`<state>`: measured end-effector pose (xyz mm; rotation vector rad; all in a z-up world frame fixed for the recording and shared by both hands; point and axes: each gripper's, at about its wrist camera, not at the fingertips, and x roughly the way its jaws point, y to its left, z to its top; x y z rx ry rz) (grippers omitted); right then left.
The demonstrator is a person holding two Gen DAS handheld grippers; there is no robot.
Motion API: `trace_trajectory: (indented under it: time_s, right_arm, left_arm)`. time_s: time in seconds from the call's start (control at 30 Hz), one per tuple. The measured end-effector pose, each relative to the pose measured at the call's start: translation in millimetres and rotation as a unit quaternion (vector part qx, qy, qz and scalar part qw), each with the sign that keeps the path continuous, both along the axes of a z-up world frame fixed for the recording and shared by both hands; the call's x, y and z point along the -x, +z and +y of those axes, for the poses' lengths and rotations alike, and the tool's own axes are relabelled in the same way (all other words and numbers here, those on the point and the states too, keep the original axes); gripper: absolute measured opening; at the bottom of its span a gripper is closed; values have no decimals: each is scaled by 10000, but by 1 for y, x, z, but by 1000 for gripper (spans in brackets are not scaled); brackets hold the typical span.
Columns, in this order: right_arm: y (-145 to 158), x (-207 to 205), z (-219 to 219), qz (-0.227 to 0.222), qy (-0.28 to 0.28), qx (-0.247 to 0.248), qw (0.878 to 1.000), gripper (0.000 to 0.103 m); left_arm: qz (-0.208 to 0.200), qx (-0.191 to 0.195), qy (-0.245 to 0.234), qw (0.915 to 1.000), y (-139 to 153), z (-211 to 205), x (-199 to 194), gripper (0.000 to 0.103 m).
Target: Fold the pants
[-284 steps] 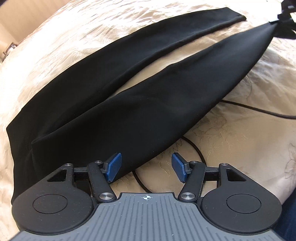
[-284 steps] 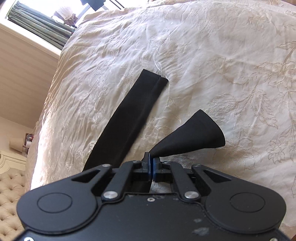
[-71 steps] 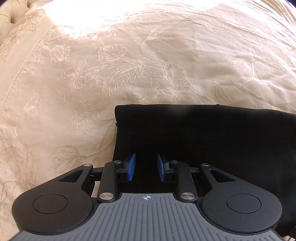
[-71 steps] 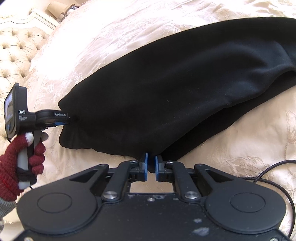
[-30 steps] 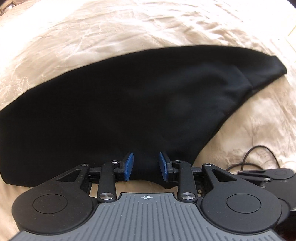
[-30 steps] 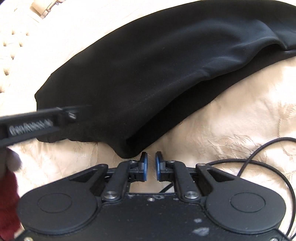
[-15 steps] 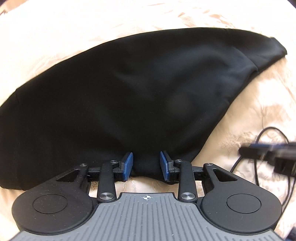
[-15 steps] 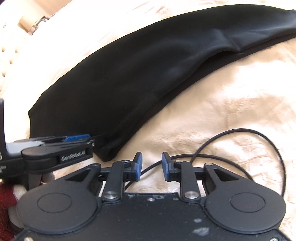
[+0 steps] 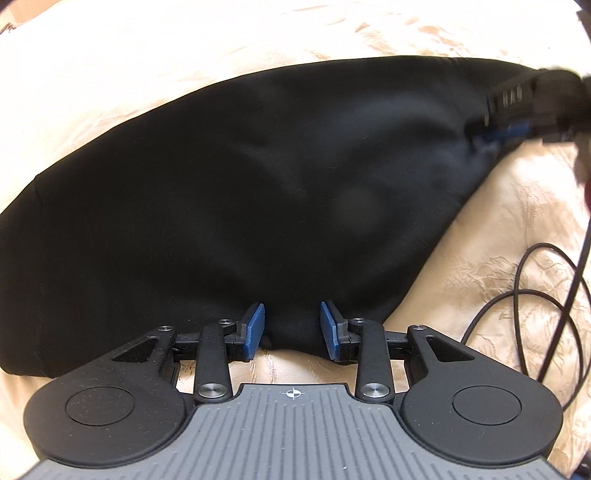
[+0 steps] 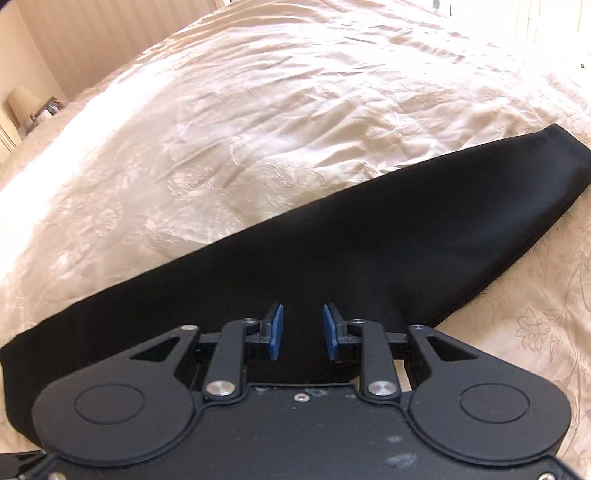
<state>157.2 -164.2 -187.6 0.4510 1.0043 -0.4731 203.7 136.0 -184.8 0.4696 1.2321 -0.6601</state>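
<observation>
Black pants [image 9: 258, 192] lie folded lengthwise on a cream bedspread [image 9: 147, 55]. My left gripper [image 9: 292, 326] points down at their near edge. Its blue pads [image 9: 255, 325] stand apart, a lobe of the fabric edge lies between them, and I see no pinch. My right gripper [image 10: 300, 330] is open above the doubled leg [image 10: 406, 251], whose hem end [image 10: 576, 155] reaches to the right. Nothing is gripped in it. In the left wrist view the right gripper [image 9: 484, 134] shows blurred at the far right over the pants.
A black cable [image 9: 517, 295] loops on the bedspread right of the pants. The embroidered cover [image 10: 258, 110] spreads wide beyond the leg. A lamp [image 10: 22, 103] and a panelled wall [image 10: 92, 33] stand past the far left edge of the bed.
My right gripper let go of the pants' near corner, opened, and swung away along the leg toward the hem end. The left gripper stayed at the near edge.
</observation>
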Motion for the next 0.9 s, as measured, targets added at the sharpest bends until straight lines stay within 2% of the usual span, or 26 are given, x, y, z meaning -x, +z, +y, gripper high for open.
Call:
trace_trajectory:
  time_s: [0.07, 0.13, 0.23, 0.3, 0.4, 0.5, 0.57, 0.7, 0.9]
  right_arm:
    - [-17, -4, -9, 446, 138, -163, 9988, 26]
    - [-26, 5, 1, 400, 474, -14, 9981, 26]
    - [-16, 18, 10, 270, 648, -58, 9975, 27]
    - [1, 38, 12, 25, 555, -282, 9981, 31]
    - [7, 60, -1, -220, 296, -601, 9975, 34]
    - [15, 92, -30, -320, 23, -867, 9957, 35]
    - [17, 109, -56, -347, -129, -1011, 9942, 35]
    - [25, 139, -114, -341, -322, -1143, 9923, 37]
    - [32, 176, -207, -372, -480, -1012, 9930, 39]
  left_arm:
    - [-7, 1, 79, 10000, 0, 1, -1, 35]
    - [-11, -13, 189, 9998, 1, 2, -1, 36]
    - [-47, -64, 421, 9991, 4, 1, -2, 37]
    - [-112, -142, 626, 9979, 7, -1, -1, 37]
    - [-286, -307, 1105, 9930, 18, -4, 2, 36]
    - [-470, -500, 1593, 9848, 36, -13, 9, 36]
    - [-567, -454, 1809, 9808, 51, -24, 15, 36]
    - [-828, -311, 1844, 9789, 76, -76, 26, 36]
    - [-789, 14, 1405, 9869, 84, -194, 33, 36]
